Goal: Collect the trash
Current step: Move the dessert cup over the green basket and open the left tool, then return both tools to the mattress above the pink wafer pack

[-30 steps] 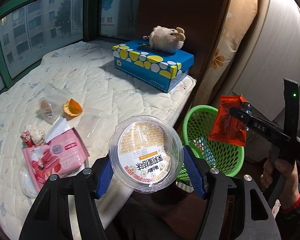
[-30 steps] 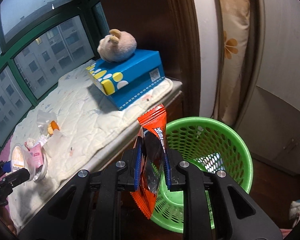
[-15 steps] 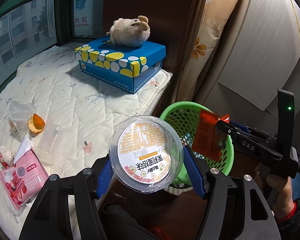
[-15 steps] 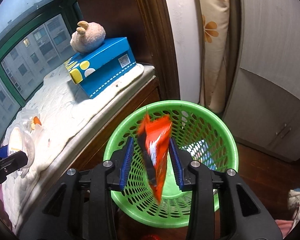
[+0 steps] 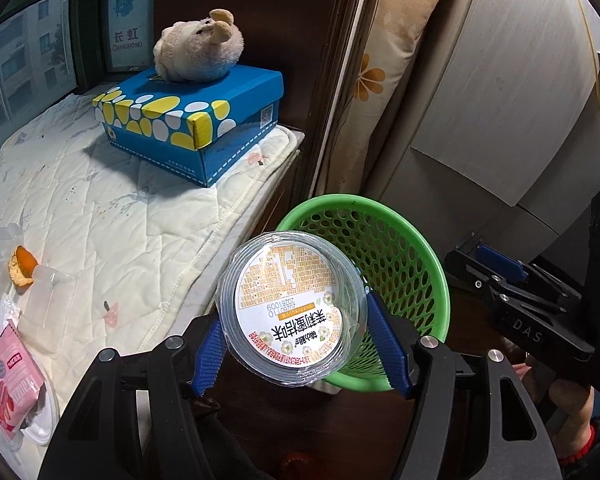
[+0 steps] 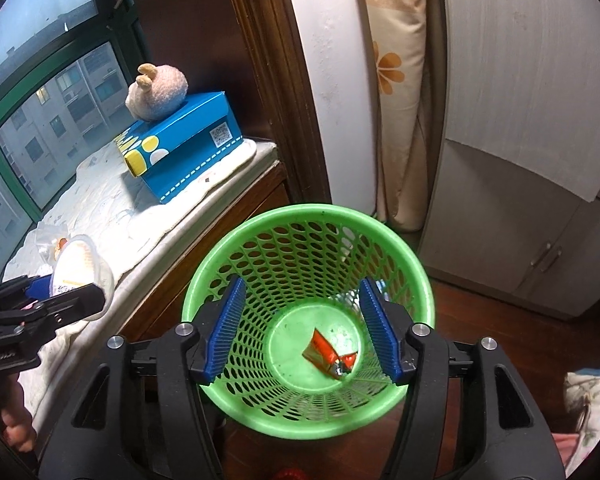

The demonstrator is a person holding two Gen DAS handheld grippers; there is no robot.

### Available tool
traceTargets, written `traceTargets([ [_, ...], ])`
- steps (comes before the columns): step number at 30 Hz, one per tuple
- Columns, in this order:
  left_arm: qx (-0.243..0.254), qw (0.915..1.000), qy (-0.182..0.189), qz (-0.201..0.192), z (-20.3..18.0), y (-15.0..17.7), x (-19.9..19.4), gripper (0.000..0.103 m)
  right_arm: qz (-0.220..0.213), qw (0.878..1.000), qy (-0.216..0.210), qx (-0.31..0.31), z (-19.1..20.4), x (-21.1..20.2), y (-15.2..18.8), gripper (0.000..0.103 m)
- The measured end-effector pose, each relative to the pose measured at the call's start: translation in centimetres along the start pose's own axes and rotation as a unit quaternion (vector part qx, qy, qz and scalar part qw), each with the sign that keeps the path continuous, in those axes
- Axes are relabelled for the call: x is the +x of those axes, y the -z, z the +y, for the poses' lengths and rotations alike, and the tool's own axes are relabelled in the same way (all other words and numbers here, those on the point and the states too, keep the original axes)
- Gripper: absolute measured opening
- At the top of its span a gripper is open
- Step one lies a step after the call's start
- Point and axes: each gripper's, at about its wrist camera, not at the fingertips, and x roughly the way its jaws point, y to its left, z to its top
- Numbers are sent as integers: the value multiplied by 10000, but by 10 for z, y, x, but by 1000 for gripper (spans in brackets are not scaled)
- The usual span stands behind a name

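My left gripper (image 5: 296,340) is shut on a round clear plastic tub (image 5: 292,308) with a printed label, held beside the rim of the green mesh basket (image 5: 416,248). My right gripper (image 6: 304,332) is open and empty, right above the basket (image 6: 260,232). The orange snack wrapper (image 6: 328,354) lies on the basket's bottom. More trash lies on the quilted pad (image 5: 100,208): an orange peel (image 5: 22,270), clear plastic pieces (image 5: 48,308) and a pink packet (image 5: 8,372). The left gripper with the tub also shows in the right wrist view (image 6: 76,280).
A blue spotted box (image 5: 192,132) with a plush toy (image 5: 200,52) on it stands at the far end of the pad. A dark wooden post (image 6: 268,80), a rolled floral mattress (image 6: 400,80) and cabinet doors (image 6: 520,160) stand behind the basket.
My right gripper opened and the orange wrapper fell to the basket's bottom. My left gripper moved with the tub toward the basket.
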Motion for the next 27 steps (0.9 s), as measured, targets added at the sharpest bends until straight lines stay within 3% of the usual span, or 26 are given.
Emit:
traceTargets([
  [4, 78, 10000, 21, 36, -9, -3, 11, 63, -128, 9999, 89, -48, -3, -12, 3, 70],
  [12, 184, 9996, 53, 198, -24, -4, 31, 64, -236, 9994, 185, -147, -4, -23, 12, 72],
  [19, 202, 9996, 104, 194, -33, -5, 36, 76, -287, 9993, 228, -95, -7, -27, 17, 74],
  [27, 112, 9998, 73, 159, -25, -1, 27, 79, -305, 9993, 181, -66, -5, -31, 19, 75],
])
